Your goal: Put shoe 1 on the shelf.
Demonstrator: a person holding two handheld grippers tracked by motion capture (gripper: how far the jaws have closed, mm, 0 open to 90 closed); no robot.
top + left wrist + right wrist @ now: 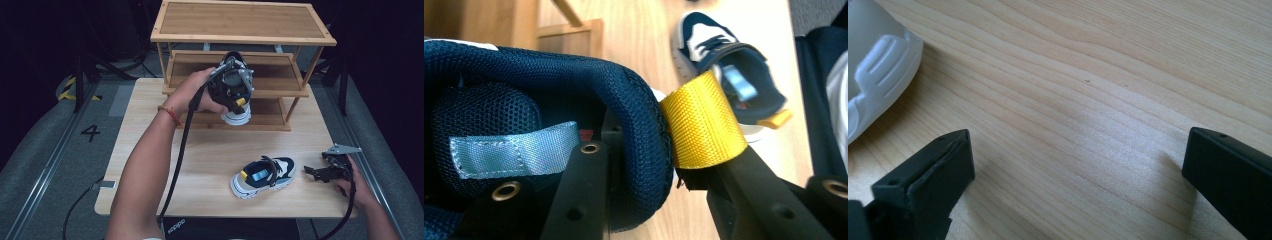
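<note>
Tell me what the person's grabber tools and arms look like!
Both are black two-jaw tools trailing black cables. The left gripper has a round grey metal top; the right gripper carries a grey three-cornered plate. Bare forearms, no sleeves; a red-orange beaded bracelet circles the left wrist.

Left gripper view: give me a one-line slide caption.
Left gripper clamps the navy heel collar of a sneaker beside its yellow pull loop; its mate lies on the table.

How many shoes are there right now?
2: one shoe held at the heel by the left gripper in front of the wooden rack; the other shoe on the table.
</note>
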